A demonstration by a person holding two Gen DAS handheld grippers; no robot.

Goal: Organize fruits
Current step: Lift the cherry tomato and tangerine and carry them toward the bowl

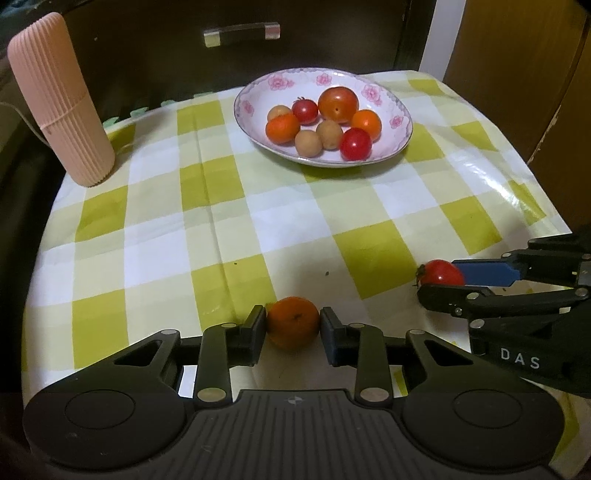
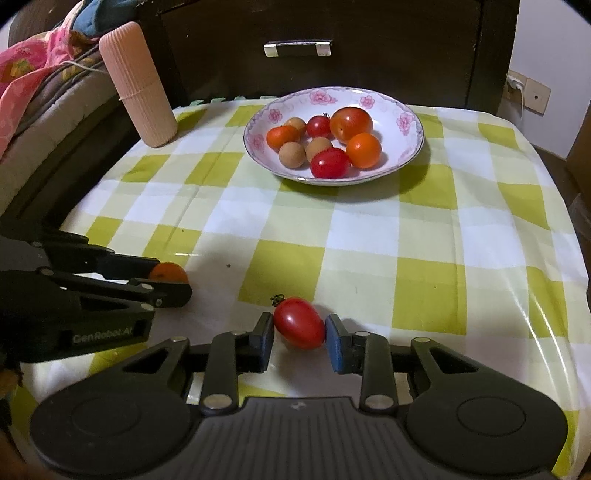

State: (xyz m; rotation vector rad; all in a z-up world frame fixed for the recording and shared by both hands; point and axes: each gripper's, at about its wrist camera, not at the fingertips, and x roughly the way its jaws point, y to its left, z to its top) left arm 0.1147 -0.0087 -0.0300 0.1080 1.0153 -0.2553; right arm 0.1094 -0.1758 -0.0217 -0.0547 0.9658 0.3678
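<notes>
A white floral plate [image 1: 400, 122] [image 2: 413, 122] at the back of the table holds several fruits: red tomatoes, orange fruits and small brown ones. My left gripper [image 1: 293, 328] is shut on a small orange fruit [image 1: 293, 326] low over the near edge of the cloth; it also shows in the right wrist view [image 2: 168, 273]. My right gripper [image 2: 300, 332] is shut on a red cherry tomato [image 2: 300, 326] with its stem pointing left. The tomato also shows in the left wrist view [image 1: 441, 272] between the right gripper's fingers.
A green-and-white checked cloth [image 1: 258, 221] [image 2: 369, 240] covers the table. A tall ribbed pink cylinder [image 1: 61, 99] [image 2: 138, 81] stands at the back left. A dark drawer front with a metal handle [image 1: 242, 35] [image 2: 297, 48] is behind the table.
</notes>
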